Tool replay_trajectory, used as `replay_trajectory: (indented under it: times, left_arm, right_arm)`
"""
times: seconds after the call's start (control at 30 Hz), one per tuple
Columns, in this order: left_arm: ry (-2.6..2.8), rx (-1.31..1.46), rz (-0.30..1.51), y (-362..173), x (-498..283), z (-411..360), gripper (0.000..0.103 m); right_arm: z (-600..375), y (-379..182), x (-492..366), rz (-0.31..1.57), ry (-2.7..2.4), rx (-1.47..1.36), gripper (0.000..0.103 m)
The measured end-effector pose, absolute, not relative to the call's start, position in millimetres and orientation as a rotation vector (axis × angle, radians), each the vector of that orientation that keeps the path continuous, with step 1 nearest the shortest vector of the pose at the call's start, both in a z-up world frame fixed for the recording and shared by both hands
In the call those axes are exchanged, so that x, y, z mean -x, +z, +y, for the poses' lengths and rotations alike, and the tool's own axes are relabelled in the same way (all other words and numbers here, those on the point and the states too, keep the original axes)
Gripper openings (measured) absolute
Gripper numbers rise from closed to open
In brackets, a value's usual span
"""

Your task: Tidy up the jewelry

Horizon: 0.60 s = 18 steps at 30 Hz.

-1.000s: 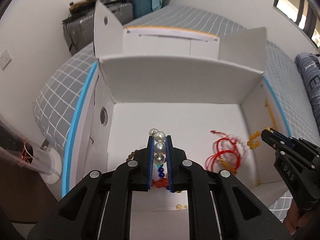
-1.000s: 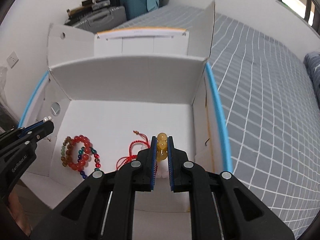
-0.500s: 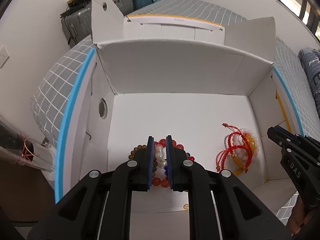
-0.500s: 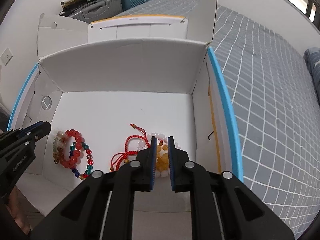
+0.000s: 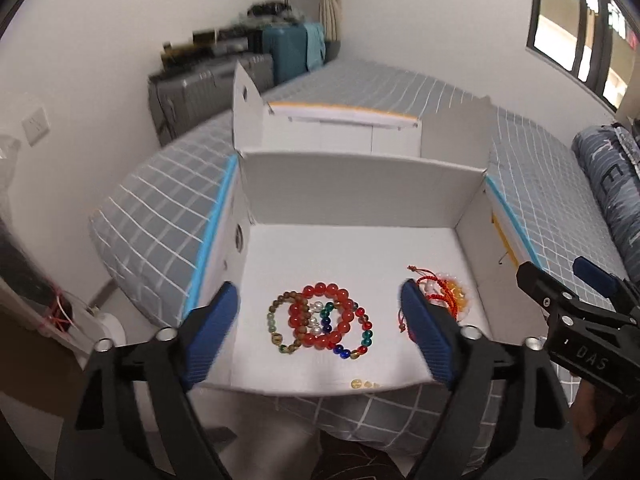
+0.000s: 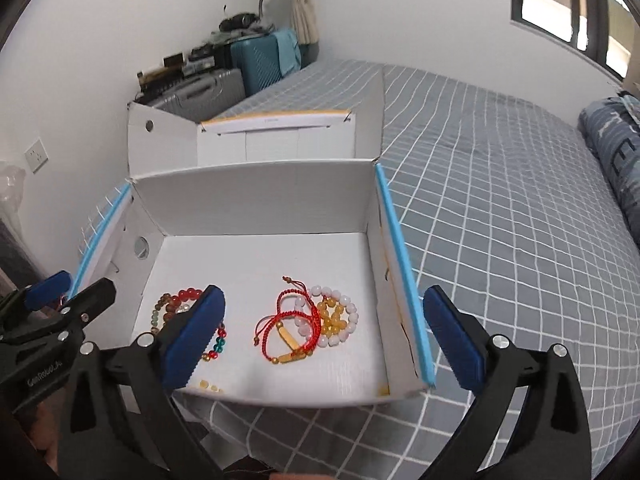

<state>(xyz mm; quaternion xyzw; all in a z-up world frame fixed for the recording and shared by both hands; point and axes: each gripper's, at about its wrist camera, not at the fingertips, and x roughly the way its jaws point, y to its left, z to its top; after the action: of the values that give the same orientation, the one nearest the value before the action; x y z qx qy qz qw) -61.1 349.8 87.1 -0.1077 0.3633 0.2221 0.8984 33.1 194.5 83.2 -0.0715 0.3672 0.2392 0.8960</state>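
Note:
A white open box (image 5: 360,184) sits on the bed. At its left lies a pile of bead bracelets (image 5: 320,320) in red, brown, green, blue and pearl. My left gripper (image 5: 318,290) hovers above the pile, its jaws opening wide with nothing pressed between the pads. At the box's right lie red cord bracelets (image 6: 288,320) beside white and amber bead bracelets (image 6: 332,316). My right gripper (image 6: 323,296) hangs over them, jaws opening, holding nothing. Each gripper also shows at the edge of the other view: right gripper (image 5: 554,268), left gripper (image 6: 86,284).
A few loose amber beads (image 5: 362,384) lie by the box's near wall. The box lid (image 6: 276,136) stands upright behind it. A grey checked bed cover (image 6: 500,220) spreads to the right, with a folded blue quilt (image 6: 612,148). Suitcases (image 5: 224,84) stand at the far wall.
Both grippers went from shut to wide open and drew back and up from the box. The pearl string now lies on the left pile, the amber bracelet beside the red cords.

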Motion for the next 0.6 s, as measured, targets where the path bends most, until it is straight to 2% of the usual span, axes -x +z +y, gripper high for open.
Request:
replay_trajectory:
  times: [0.2,0.6]
  left_arm:
    - [0.436,0.242,0.711,88.3,89.0,335.0,0.096]
    - [0.458,0.226,0.766,60.4,107.9,333.1,0.097]
  right_arm:
    - [182.4,81.1,-7.4,0.745,0.496,0.152,0.096]
    - [168.8,57.8,16.3,0.757,0.5,0.162,0.096]
